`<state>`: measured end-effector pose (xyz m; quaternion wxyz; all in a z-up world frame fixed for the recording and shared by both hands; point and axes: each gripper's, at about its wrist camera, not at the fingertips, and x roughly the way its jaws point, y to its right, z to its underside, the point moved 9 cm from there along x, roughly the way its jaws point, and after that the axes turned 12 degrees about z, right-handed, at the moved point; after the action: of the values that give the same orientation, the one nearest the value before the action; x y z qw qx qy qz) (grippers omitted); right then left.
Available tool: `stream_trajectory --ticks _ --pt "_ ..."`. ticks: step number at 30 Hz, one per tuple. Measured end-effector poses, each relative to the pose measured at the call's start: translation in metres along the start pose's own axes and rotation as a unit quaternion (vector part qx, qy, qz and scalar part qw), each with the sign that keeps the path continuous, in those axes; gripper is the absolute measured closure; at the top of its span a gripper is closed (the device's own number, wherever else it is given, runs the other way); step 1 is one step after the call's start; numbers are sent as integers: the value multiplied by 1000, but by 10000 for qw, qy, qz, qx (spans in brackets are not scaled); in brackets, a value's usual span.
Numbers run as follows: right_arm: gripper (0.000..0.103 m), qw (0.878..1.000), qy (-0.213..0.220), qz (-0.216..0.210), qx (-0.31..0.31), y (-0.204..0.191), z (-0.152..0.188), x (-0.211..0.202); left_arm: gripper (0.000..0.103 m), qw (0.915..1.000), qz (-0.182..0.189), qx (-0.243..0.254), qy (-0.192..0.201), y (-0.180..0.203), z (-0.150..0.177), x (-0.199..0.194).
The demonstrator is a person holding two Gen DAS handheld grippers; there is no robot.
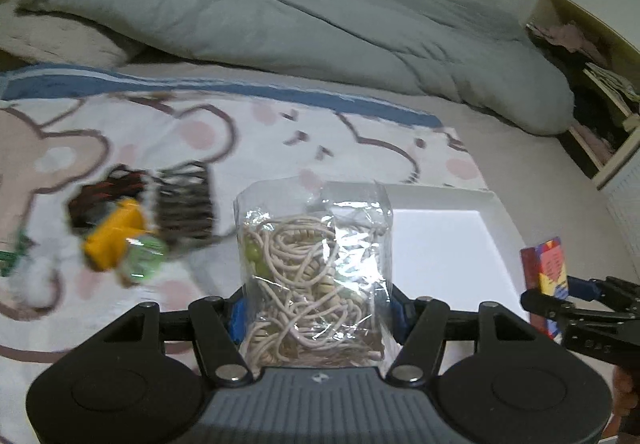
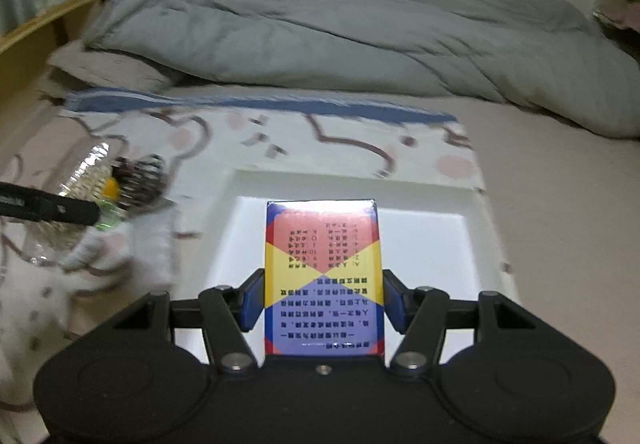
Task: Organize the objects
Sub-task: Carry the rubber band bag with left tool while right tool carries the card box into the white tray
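In the left wrist view, my left gripper [image 1: 316,312] is shut on a clear plastic bag [image 1: 314,268] stuffed with beige cords. It hangs above the near left edge of a white tray [image 1: 440,244]. At the right edge, my right gripper [image 1: 560,298] holds a red, yellow and blue card box [image 1: 546,264]. In the right wrist view, my right gripper [image 2: 322,304] is shut on the same box [image 2: 322,276], upright over the tray [image 2: 424,244]. At the far left, my left gripper [image 2: 52,206] shows from the side with the bag [image 2: 86,172].
A blurred pile lies left of the tray on a cartoon-print sheet [image 1: 200,132]: a yellow item [image 1: 116,236], a dark ribbed piece [image 1: 184,204] and something green. A crumpled grey duvet [image 1: 280,24] fills the back of the bed. Open shelves [image 1: 592,92] stand at the right.
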<state>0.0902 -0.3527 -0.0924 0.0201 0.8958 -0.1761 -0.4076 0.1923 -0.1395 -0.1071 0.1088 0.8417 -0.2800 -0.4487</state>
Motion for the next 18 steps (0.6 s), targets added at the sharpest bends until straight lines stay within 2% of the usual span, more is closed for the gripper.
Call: stream_trajectory --ticks 8,12,18 --pt "43 9985 -415 348 29 54 36 32 39 9992 297 36 -248 55 15 58" --pt "43 9973 -595 440 32 70 50 45 39 9982 441 8 -402 78 28 82" --pt "43 9970 -678 365 2 76 57 56 39 9965 590 -163 -569 100 43 111"
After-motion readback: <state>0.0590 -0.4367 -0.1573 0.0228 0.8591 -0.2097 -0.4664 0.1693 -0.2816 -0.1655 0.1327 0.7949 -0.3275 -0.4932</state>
